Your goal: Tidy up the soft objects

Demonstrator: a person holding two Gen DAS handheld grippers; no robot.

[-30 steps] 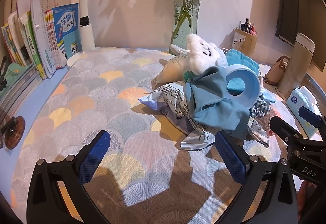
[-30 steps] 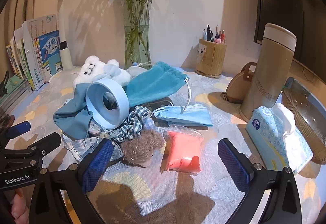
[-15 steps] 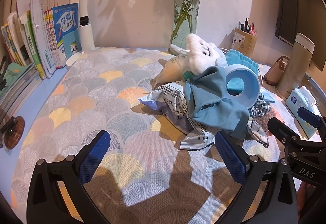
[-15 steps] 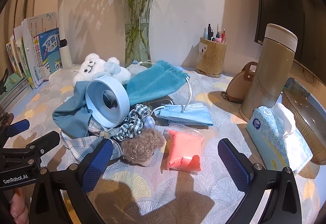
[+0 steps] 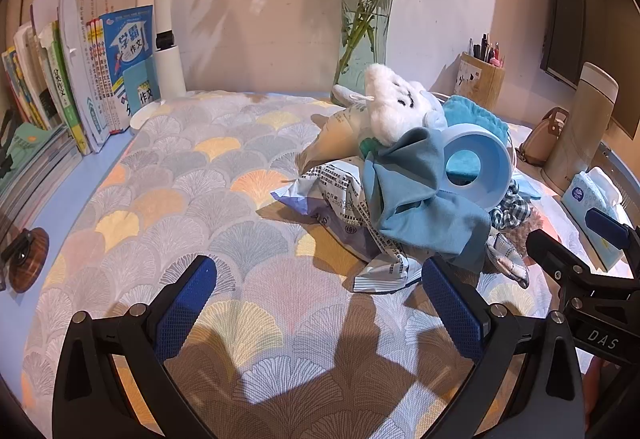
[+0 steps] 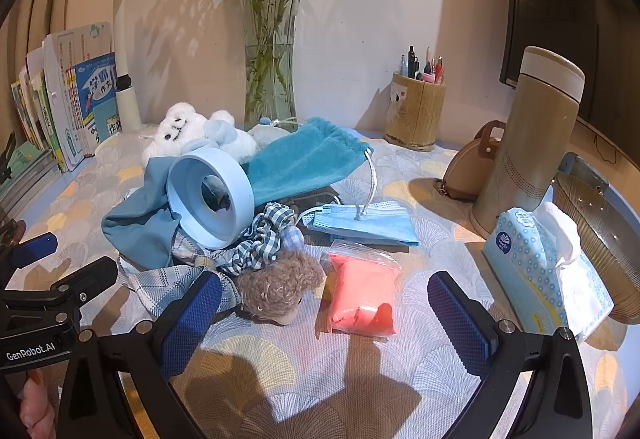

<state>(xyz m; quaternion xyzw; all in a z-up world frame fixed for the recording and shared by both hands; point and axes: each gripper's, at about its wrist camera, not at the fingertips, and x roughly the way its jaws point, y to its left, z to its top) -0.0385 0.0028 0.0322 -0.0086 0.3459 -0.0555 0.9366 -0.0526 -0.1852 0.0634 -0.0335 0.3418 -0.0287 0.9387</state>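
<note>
Both my grippers, left gripper (image 5: pixel 320 303) and right gripper (image 6: pixel 324 313), are spread, empty. Soft pile (image 6: pixel 224 207) sits at 11 o'clock on table (image 6: pixel 280 371). Risk: snagging cloth (image 6: pixel 140 227) topples ring (image 6: pixel 210 195) toward vase (image 6: pixel 270 51).

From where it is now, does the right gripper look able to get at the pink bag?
Probably yes. The right gripper is open and the pink bag lies flat just ahead between its fingers, with nothing on top; only the brown plush sits close on its left.
</note>
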